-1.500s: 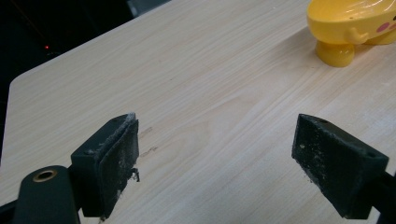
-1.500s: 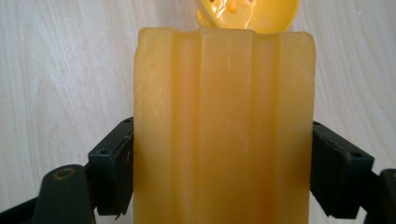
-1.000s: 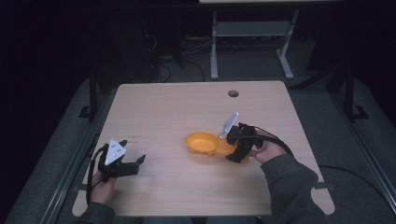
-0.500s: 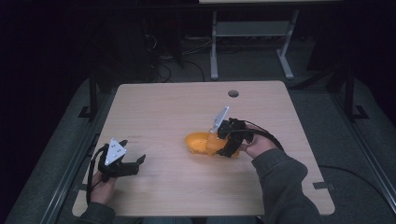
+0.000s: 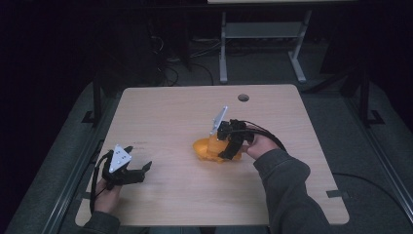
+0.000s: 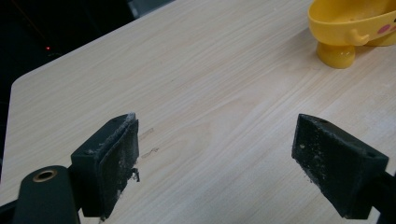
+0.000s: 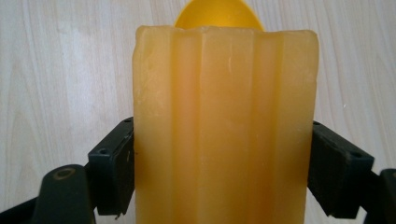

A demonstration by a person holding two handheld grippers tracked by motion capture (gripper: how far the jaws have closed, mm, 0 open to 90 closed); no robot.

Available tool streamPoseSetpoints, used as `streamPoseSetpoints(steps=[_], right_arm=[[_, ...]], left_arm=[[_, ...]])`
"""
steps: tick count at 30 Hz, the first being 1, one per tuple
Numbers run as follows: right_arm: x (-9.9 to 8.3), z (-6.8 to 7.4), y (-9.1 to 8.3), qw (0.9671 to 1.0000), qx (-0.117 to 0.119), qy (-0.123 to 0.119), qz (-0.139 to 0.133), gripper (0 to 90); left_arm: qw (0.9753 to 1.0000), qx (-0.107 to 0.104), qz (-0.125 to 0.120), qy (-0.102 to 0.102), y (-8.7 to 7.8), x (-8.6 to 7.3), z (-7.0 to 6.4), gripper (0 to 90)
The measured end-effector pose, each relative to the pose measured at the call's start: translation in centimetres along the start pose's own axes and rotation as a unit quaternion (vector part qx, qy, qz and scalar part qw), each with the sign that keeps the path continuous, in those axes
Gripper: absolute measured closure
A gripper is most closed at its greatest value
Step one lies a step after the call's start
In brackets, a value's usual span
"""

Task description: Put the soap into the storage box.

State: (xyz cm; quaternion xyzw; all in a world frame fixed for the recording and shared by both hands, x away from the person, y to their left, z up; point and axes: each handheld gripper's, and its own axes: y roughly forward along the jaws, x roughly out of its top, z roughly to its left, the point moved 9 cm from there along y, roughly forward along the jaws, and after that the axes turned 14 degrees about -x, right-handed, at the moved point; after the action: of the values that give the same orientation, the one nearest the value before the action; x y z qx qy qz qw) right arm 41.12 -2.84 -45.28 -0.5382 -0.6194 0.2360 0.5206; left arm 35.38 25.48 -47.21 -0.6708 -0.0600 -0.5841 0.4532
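While its 2 fingers (image 7: 112, 172) are pressing both sides of a ribbed yellow block (image 7: 224, 126), the right gripper (image 5: 228, 146) is holding it above the yellow dish (image 5: 204, 150) near the bench (image 5: 165, 112) middle. Well apart, the left gripper (image 5: 139, 170) is resting at the near-left edge, fingers (image 6: 112, 163) spread wide, gripping nothing.

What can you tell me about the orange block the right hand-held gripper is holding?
The orange block is a waxy, translucent amber bar, like soap, with lengthwise grooves and slightly chipped top corners. The right hand-held gripper clamps its two sides between black jaws. It hangs over the yellow dish near the middle of the wooden table.
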Motion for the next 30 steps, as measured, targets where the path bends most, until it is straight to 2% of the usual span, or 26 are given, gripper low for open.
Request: streamPoseSetpoints(steps=[5,10,21,30], right_arm=[[1.1,-0.3,0.3,0.9999,0.003,-0.012,0.004,20.6],[1.8,-0.5,0.6,0.9999,0.011,-0.009,-0.003,20.6],[3.2,-0.4,1.7,0.9995,0.024,-0.017,0.014,20.6],[3.2,-0.2,2.9,0.9986,0.040,-0.004,0.033,20.6]], left_arm=[[1.0000,0.000,0.000,-0.001,-0.1,0.0,0.0,14.2],[1.0000,0.001,0.000,0.000,-0.1,0.0,0.1,14.1],[1.0000,0.001,-0.002,-0.002,-0.1,0.0,0.1,14.1],[1.0000,0.002,-0.002,-0.002,-0.2,0.0,0.2,14.1]])
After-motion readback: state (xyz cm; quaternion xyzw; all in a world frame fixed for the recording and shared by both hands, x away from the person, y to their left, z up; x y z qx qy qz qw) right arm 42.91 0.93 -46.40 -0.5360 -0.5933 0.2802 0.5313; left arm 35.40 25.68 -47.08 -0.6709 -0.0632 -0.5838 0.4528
